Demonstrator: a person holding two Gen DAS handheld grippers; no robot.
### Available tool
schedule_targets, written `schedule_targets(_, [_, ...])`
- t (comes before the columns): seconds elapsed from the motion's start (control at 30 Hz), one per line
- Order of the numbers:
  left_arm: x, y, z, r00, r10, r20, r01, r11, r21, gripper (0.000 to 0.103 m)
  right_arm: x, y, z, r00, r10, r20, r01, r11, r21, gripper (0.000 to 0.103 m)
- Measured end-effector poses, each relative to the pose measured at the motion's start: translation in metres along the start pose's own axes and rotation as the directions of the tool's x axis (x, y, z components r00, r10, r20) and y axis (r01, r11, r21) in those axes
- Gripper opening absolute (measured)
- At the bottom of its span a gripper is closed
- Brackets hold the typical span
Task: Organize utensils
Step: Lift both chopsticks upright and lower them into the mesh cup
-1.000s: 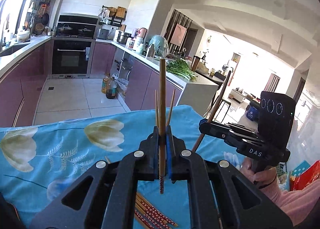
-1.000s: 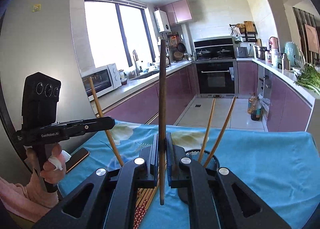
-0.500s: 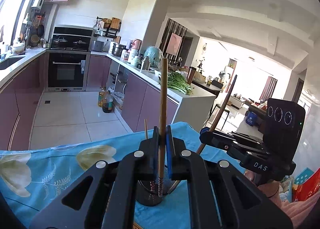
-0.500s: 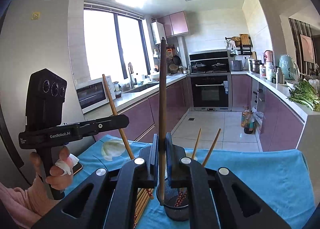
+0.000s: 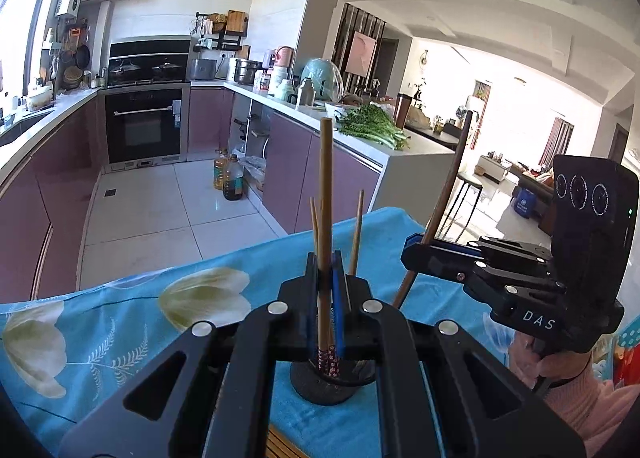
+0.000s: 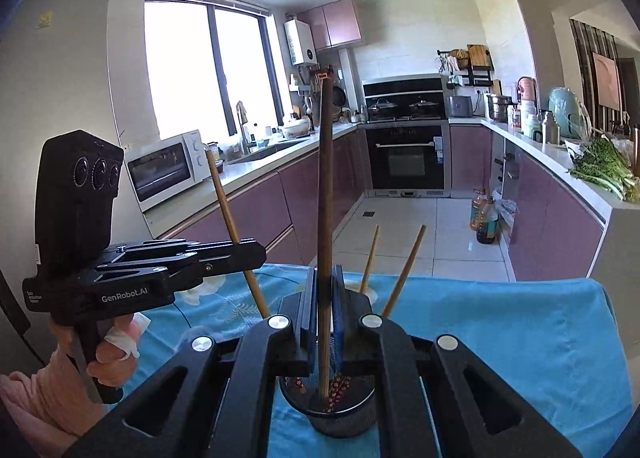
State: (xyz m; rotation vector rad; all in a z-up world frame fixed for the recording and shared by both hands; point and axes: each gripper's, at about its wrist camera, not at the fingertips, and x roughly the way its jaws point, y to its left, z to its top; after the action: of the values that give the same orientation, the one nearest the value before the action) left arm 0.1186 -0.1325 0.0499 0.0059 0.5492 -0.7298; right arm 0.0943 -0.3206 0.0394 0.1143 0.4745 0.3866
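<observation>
My left gripper (image 5: pixel 326 270) is shut on a light wooden chopstick (image 5: pixel 326 177) held upright. Its patterned lower end hangs at the mouth of the black mesh holder (image 5: pixel 320 390). Two chopsticks (image 5: pixel 356 234) lean in that holder. My right gripper (image 6: pixel 325 282) is shut on a dark chopstick (image 6: pixel 325 197), also upright, with its tip inside the holder's rim (image 6: pixel 344 422). Each view shows the other gripper alongside: the right gripper (image 5: pixel 416 254) on its dark stick, the left gripper (image 6: pixel 252 254) on its tilted light stick.
The holder stands on a blue tablecloth (image 5: pixel 120 330) with white flowers, near its far edge. Loose chopsticks (image 5: pixel 280 442) lie at the near edge of the left view. Beyond are purple kitchen cabinets and a counter with greens (image 5: pixel 372 125). A person's hand (image 6: pixel 112 354) grips each handle.
Both grippers have carried their chopsticks across the table from above the loose chopsticks to the holder. The holder has come in under both sticks, and their lower ends now sit at its mouth.
</observation>
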Motion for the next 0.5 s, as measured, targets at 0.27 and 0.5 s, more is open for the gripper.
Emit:
schedule_targets(0.27, [0.012, -0.005, -0.015, 0.997, -0.011, -0.074, 0.016, 0.997, 0.069, 0.007, 0.011, -0.007, -0.015, 0.997, 0.011, -0.08, -0.008, 0.999, 0.032, 0.006])
schedule_targets(0.5, [0.028, 0.003, -0.017, 0.986, -0.03, -0.164, 0.044, 0.996, 0.078, 0.007, 0.028, -0.015, -0.021, 0.987, 0.024, -0.16, -0.012, 0.997, 0.075, 0.007])
